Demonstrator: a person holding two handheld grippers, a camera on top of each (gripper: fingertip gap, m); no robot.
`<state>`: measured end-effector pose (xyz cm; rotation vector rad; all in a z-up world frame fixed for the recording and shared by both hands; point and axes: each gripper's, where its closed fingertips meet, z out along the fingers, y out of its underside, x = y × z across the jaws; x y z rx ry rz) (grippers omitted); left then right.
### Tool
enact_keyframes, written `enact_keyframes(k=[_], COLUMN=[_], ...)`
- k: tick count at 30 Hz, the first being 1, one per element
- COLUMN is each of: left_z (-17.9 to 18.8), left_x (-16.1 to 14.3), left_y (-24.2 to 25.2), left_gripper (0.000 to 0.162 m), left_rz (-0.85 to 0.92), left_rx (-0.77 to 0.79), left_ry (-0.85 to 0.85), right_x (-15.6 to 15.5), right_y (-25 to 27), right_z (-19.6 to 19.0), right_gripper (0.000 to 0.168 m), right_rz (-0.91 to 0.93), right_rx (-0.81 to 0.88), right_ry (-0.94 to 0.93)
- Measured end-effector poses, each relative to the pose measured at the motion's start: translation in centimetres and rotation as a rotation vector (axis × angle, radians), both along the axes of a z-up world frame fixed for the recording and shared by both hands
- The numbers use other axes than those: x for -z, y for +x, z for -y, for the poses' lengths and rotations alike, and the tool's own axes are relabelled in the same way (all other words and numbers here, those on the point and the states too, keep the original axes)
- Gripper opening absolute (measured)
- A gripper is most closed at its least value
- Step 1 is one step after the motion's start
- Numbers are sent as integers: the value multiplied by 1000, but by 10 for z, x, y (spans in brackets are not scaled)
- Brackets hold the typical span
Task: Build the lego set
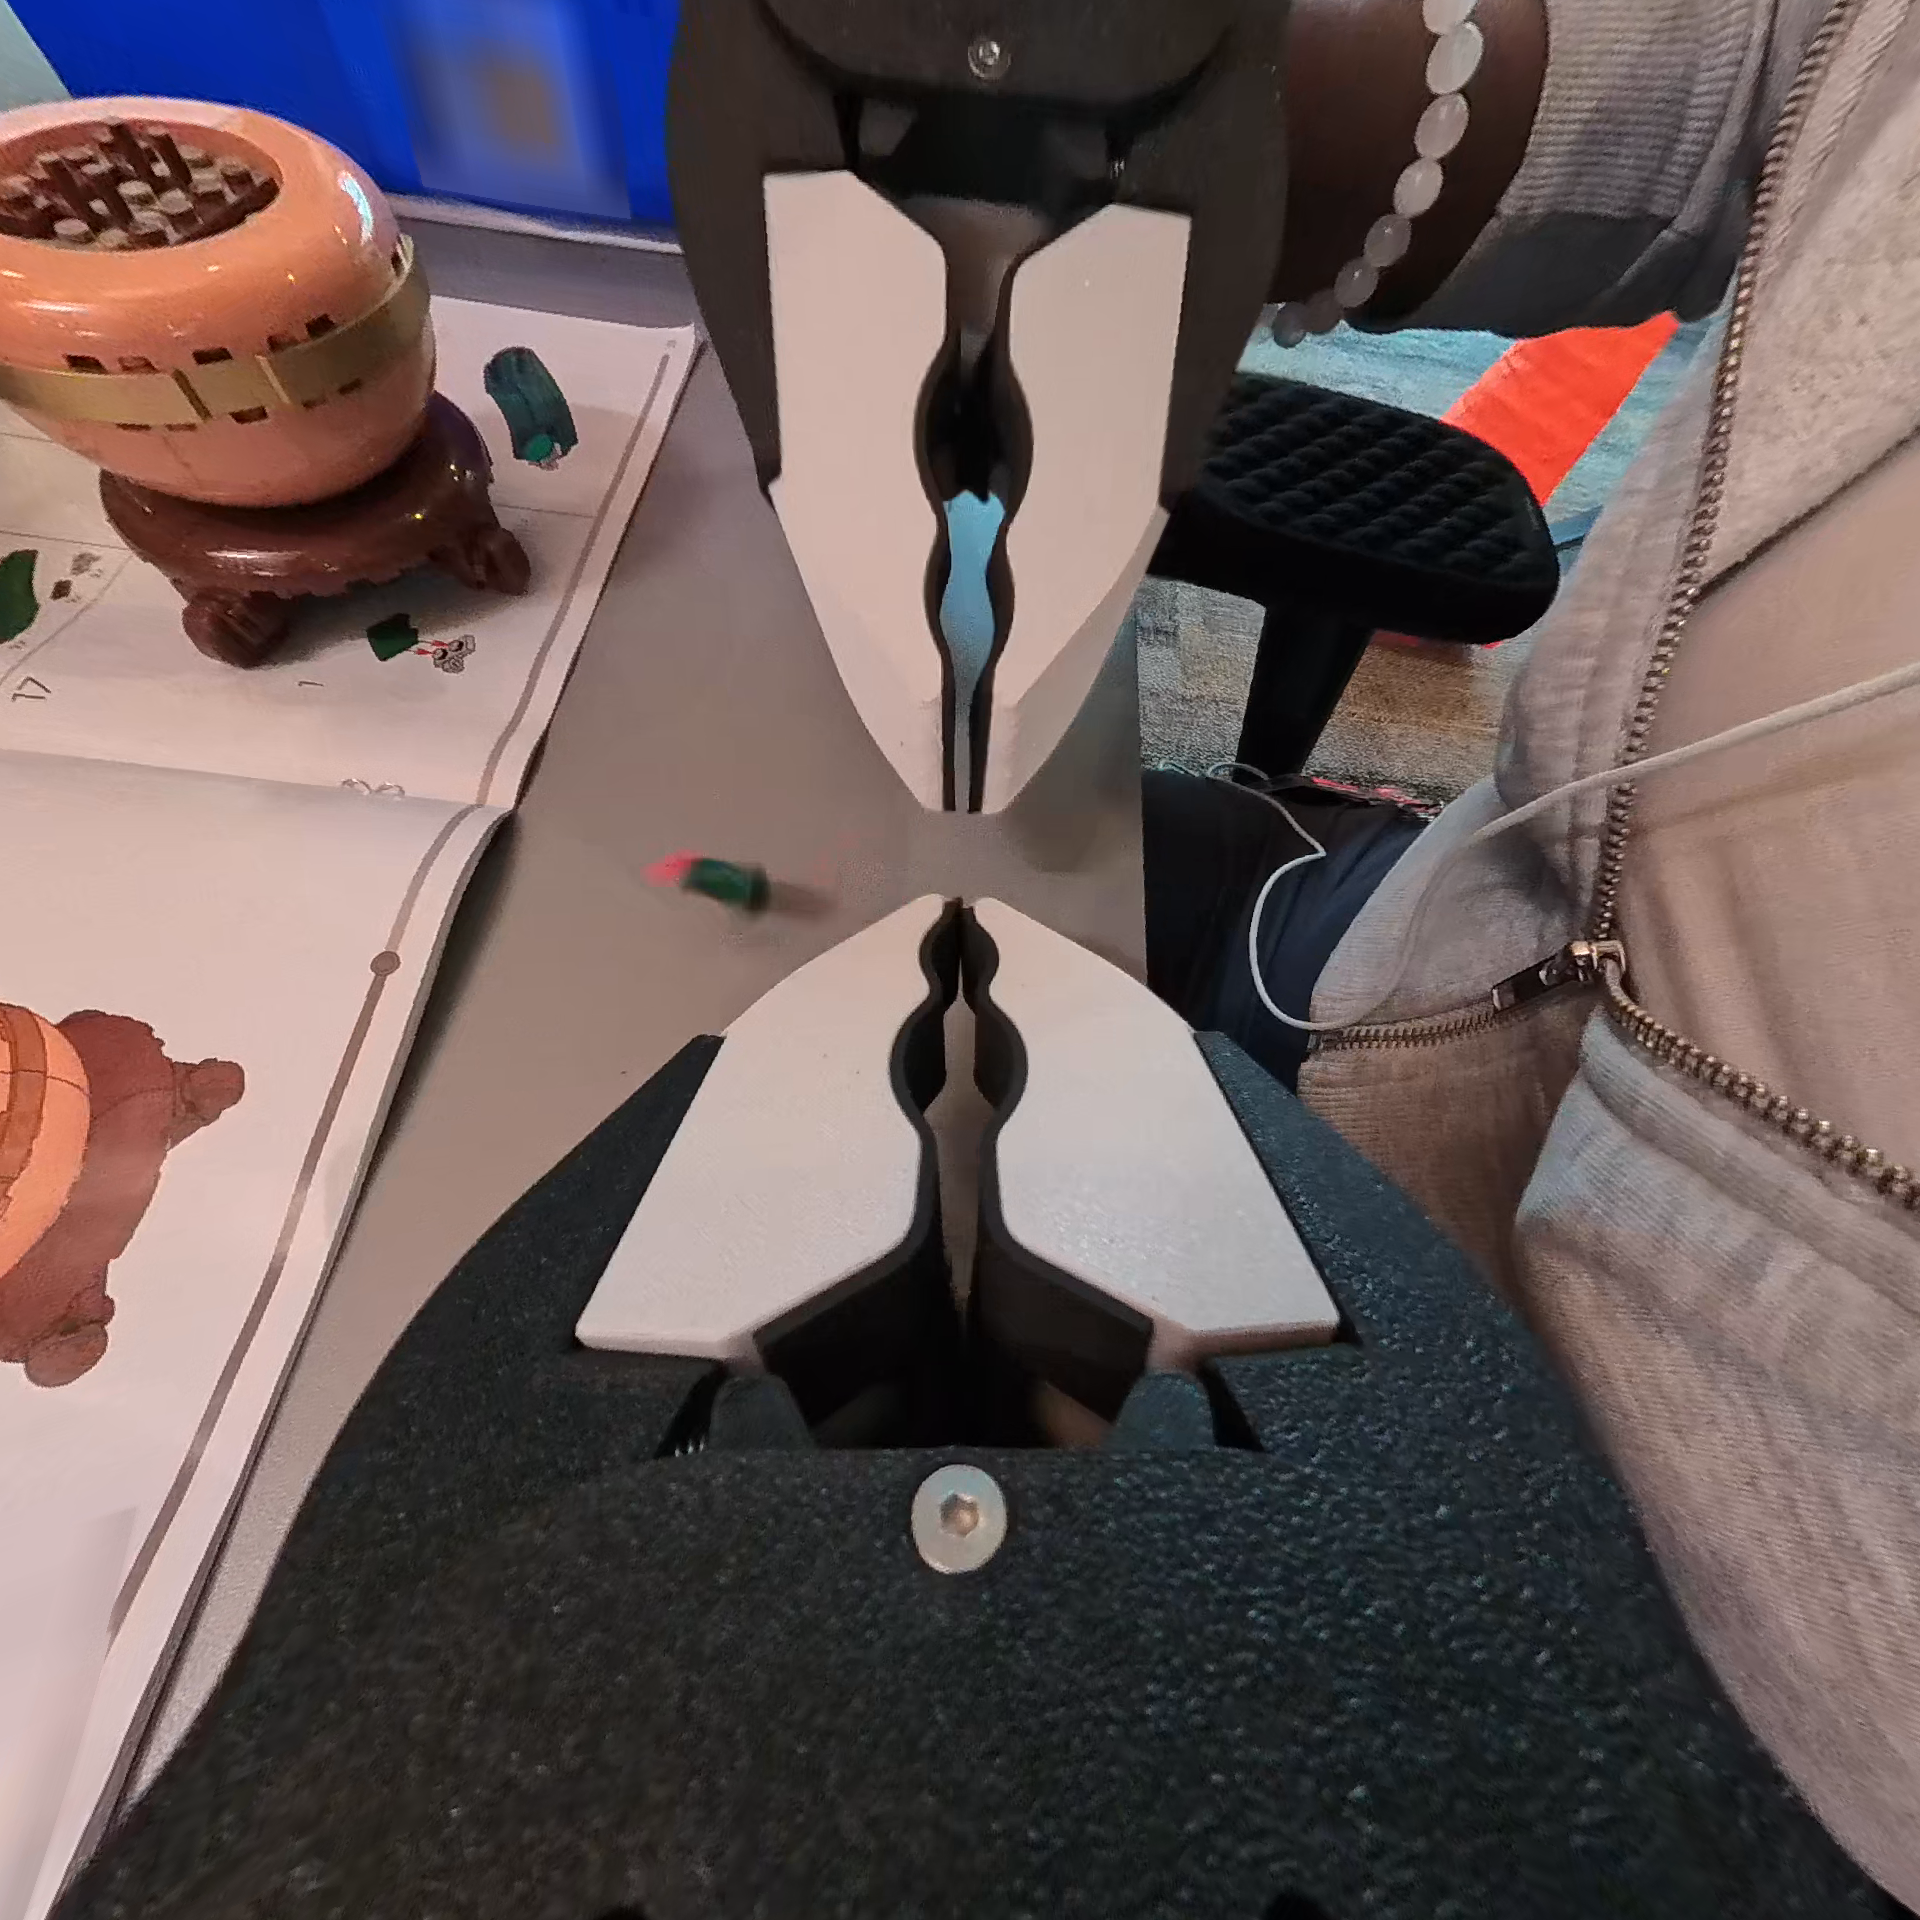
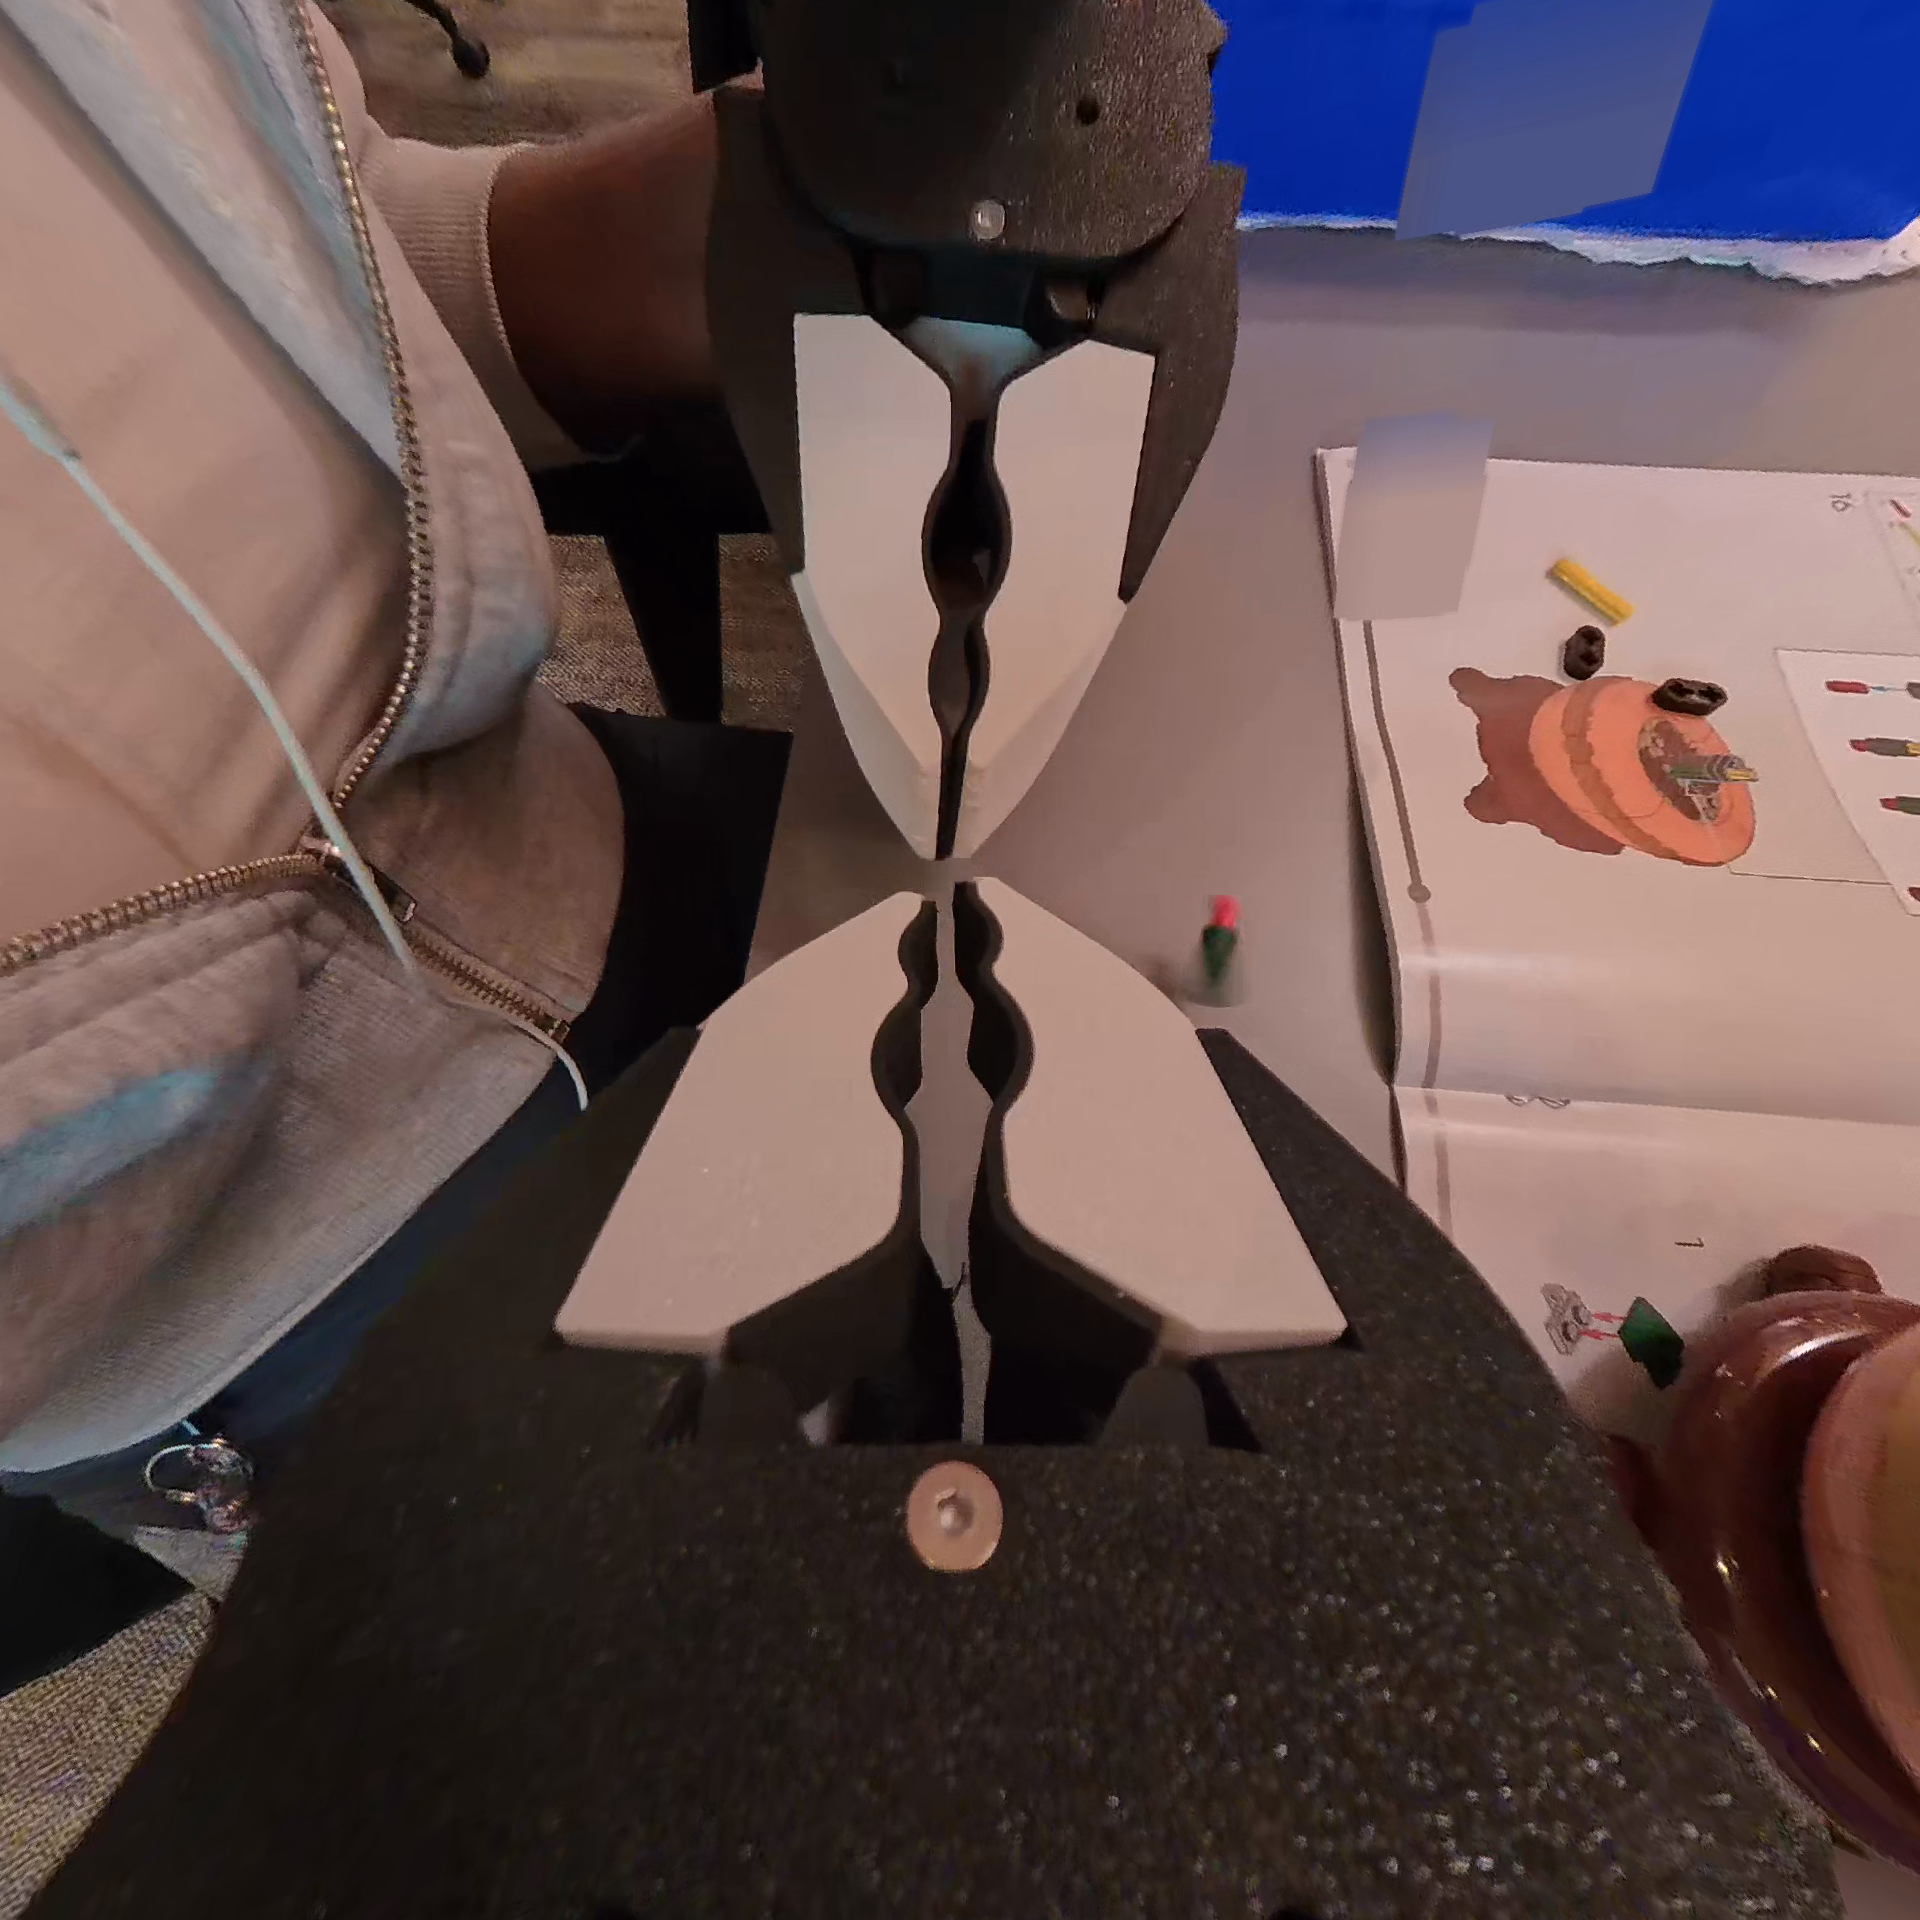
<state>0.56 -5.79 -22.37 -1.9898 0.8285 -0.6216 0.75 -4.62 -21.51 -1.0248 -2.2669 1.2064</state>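
On the left of the worktop [image 1: 665, 582], in the left wrist view, the part-built model stood on the open instruction booklet [image 1: 260, 883]: a peach-coloured bowl-shaped pot [image 1: 197, 312] with a gold band, seated on a dark brown footed stand [image 1: 312, 561], its top showing bare studs and brown pieces with nothing yet planted in it. Judging by that, the base and vessel were done while whatever goes inside the pot remained to be built. Right of the booklet, near the worktop's front edge, a small green piece with a red tip [image 1: 717, 881] lay loose and blurred on the grey surface, just beside the meeting grippers. The left gripper [image 1: 958, 909] and right gripper [image 1: 961, 805] pointed tip to tip, each with its jaws pressed together and nothing visible between them (the green piece lay apart from both). In the right wrist view the same piece [image 2: 1218, 940] lay between the grippers and the booklet, where two small black connectors [image 2: 1688, 694] and a yellow bar [image 2: 1590, 592] waited unused.
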Motion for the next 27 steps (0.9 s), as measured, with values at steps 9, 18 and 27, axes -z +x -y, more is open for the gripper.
enact_keyframes(k=[9, 18, 27], left_z=[-8, -25, -18], left_x=[-5, -39, -39], left_y=[-12, -61, -55], left_gripper=[0, 14, 32], left_rz=[68, 205, 187], left_rx=[-92, -327, -262], left_ry=[-17, 205, 231], right_x=[15, 16, 21], right_y=[-5, -27, -47], right_z=[-35, -46, -47], right_gripper=[16, 29, 28], right_rz=[18, -10, -50], right_rx=[132, 284, 471], right_ry=[101, 93, 63])
